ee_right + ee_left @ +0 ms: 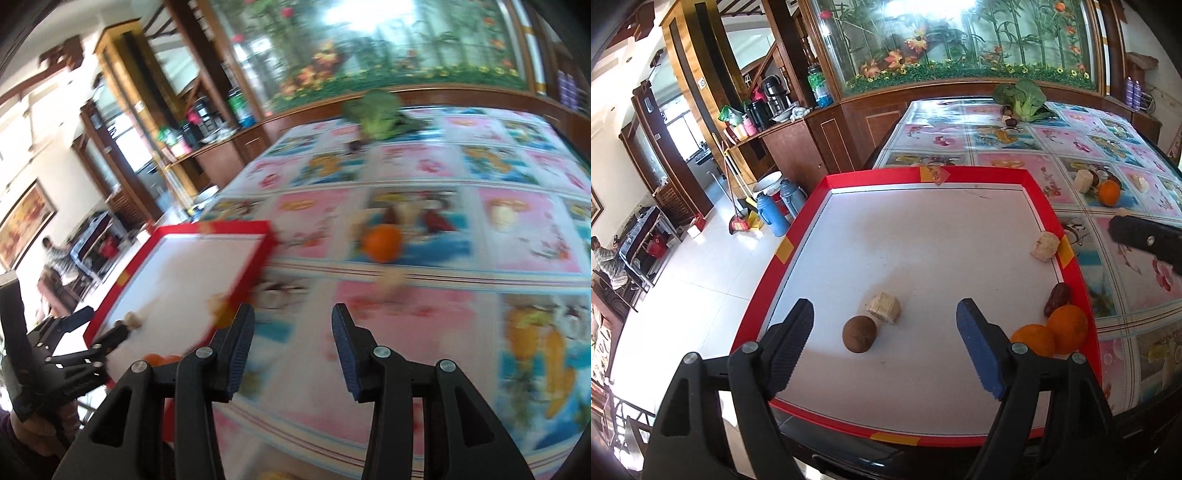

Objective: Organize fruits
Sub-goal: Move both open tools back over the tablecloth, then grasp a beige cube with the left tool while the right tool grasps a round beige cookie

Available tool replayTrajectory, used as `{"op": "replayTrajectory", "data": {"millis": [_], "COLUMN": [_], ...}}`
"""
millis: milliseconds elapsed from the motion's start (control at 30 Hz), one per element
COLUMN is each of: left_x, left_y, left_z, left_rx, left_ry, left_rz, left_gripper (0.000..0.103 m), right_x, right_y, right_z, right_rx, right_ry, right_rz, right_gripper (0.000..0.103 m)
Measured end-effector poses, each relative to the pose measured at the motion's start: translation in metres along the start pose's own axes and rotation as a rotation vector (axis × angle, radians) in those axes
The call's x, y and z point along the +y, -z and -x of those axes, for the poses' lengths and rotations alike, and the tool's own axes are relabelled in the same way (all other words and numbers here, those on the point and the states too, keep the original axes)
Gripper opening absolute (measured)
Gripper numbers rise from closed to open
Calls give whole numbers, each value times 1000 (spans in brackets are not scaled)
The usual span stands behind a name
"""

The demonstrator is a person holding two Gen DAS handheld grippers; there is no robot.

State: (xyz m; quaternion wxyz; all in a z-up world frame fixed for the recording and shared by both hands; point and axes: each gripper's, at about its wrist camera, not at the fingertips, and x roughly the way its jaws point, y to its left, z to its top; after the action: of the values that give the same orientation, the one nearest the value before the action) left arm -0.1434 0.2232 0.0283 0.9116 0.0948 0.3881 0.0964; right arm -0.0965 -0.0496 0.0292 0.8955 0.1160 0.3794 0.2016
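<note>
Your left tongs [884, 347]: wide open, empty, over the red-edged white tray [960, 177].
Your right tongs [293, 349]: half open, empty.
Only left view: round brown fruit [859, 334].

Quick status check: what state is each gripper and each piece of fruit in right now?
left gripper: open, empty, over the tray.
right gripper: open, empty, over the tablecloth.
brown round fruit: loose on red-rimmed tray.
two oranges: in tray, touching.
date: in tray.
third orange: outside, on tablecloth.

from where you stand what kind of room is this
Most likely a home dining area: a table under a fruit-print cloth, a wooden sideboard with thermos jugs, brooms by the tiled floor, and a big bamboo mural.
</note>
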Motion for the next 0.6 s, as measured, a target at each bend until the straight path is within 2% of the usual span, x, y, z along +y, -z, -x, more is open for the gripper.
{"op": "replayTrajectory", "data": {"millis": [300,600], "left_x": [-30,-92], "left_y": [-11,-24], "left_z": [14,36], "left_rx": [-23,-50], "left_ry": [44,171], "left_rz": [-46,-165], "left_gripper": [81,86], "right_x": [-64,-114], "right_y": [2,-3], "right_z": [39,46], "right_rx": [-60,-59], "right_ry": [100,149], "right_rz": [-92,-195], "right_gripper": [45,46]}}
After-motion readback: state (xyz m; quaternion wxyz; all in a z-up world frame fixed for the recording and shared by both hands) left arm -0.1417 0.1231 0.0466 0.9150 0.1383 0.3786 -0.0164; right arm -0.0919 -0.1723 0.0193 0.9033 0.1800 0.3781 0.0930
